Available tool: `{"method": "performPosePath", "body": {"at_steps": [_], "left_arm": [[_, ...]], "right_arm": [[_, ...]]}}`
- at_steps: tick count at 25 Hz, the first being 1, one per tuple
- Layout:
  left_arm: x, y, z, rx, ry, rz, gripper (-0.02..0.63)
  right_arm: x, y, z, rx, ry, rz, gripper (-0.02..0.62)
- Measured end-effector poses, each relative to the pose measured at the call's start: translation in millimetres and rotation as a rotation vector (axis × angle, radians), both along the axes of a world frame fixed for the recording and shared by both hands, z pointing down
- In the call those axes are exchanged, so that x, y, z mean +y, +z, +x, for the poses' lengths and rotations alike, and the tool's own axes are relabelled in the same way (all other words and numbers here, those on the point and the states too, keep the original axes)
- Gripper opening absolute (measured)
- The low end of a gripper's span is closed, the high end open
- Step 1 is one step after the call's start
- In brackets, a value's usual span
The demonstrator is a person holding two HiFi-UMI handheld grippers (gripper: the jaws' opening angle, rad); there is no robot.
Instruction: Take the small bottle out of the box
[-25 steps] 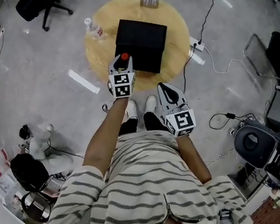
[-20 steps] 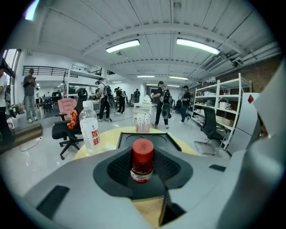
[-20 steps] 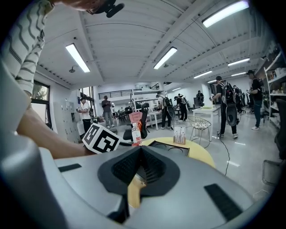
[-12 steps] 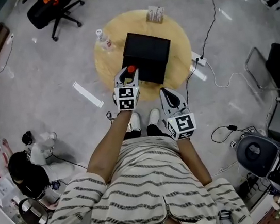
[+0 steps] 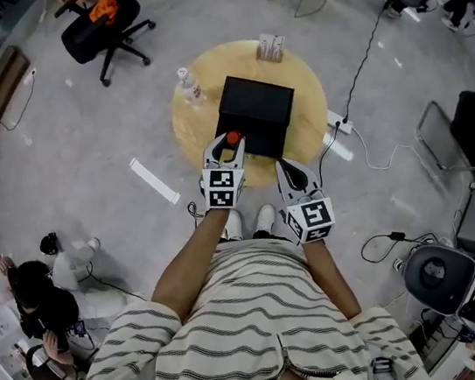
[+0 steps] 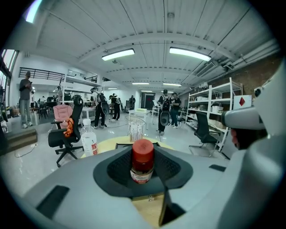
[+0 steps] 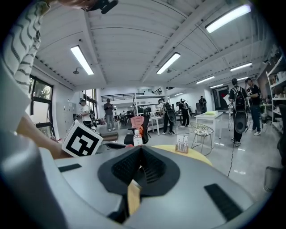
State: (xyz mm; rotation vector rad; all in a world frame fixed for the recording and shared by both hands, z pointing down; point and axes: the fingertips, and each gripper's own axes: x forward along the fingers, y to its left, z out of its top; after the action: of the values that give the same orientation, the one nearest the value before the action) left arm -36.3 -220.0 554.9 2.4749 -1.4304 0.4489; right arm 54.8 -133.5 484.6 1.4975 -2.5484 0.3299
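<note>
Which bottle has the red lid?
The small bottle, gripped in the left hand-held gripper. Its lid is red, while the taller clear water bottle standing on the round table has a white cap.

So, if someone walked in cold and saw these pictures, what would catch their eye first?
First, the small bottle with its red cap, clamped in the left gripper at the near edge of the black box. Next, the round wooden table under the box, alone on the grey floor, with the right gripper shut and empty at its near side.
</note>
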Motion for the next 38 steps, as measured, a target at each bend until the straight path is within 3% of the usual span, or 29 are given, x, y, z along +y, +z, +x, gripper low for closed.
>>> {"method": "performPosePath", "body": {"at_steps": [8, 38], "left_arm": [[17.1, -21.9, 0.1, 0.038, 0.017, 0.04, 0.152], [33.5, -68.5, 0.0, 0.034, 0.048, 0.135, 0.152]], "right_arm": [[0.8, -5.5, -1.5, -0.01, -0.006, 0.014, 0.011], [-19.2, -27.5, 6.8, -0.003, -0.003, 0.091, 0.011]]}}
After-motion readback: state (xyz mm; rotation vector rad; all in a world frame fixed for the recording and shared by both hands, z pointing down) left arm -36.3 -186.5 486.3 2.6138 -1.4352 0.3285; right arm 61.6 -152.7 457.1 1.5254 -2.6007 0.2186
